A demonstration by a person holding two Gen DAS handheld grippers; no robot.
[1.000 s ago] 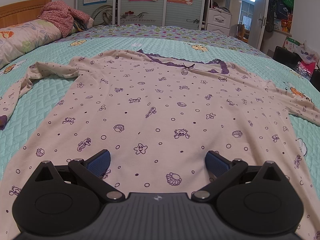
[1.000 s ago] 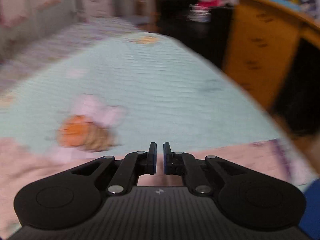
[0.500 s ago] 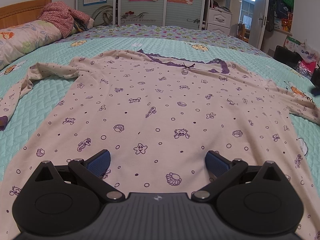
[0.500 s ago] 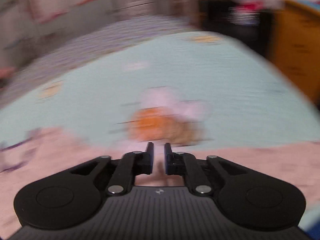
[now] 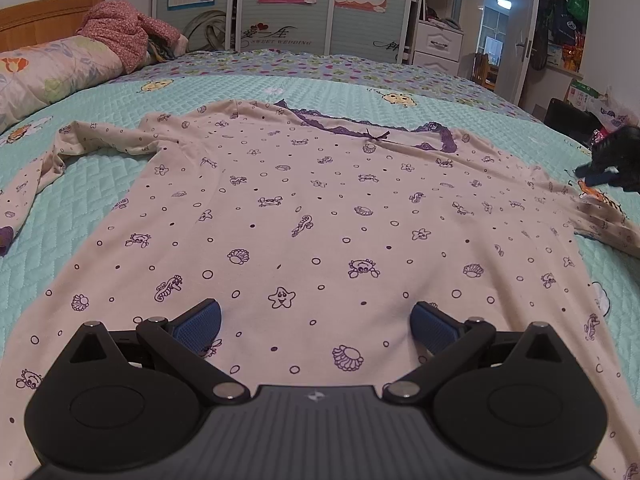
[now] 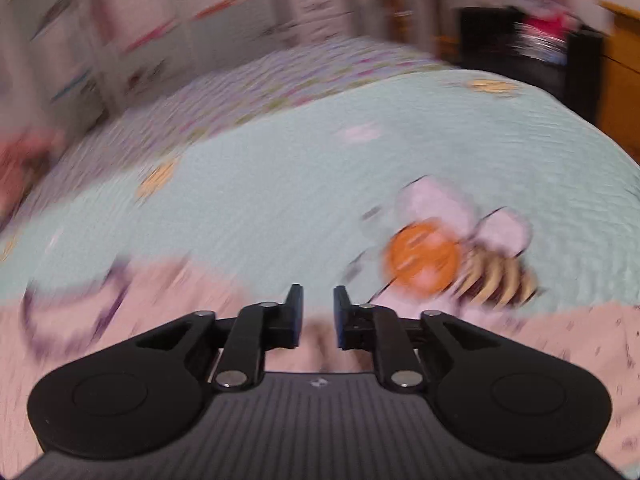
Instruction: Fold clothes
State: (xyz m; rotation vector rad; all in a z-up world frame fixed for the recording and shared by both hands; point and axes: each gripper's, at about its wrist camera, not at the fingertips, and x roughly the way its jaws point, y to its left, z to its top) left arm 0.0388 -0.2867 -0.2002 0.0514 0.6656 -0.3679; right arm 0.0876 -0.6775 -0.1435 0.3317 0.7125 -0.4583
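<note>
Pink printed pyjama top: spread flat on teal quilt, sleeves out; left gripper: spread wide above hem; right gripper: narrow gap, nothing held, over top's shoulder edge; view blurred.

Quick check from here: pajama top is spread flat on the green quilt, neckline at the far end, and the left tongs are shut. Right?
Not quite: the left tongs are wide open, blue pads far apart over the hem, as the left wrist view shows. The pajama top does lie spread on the green quilt, neckline at the far end.
</note>
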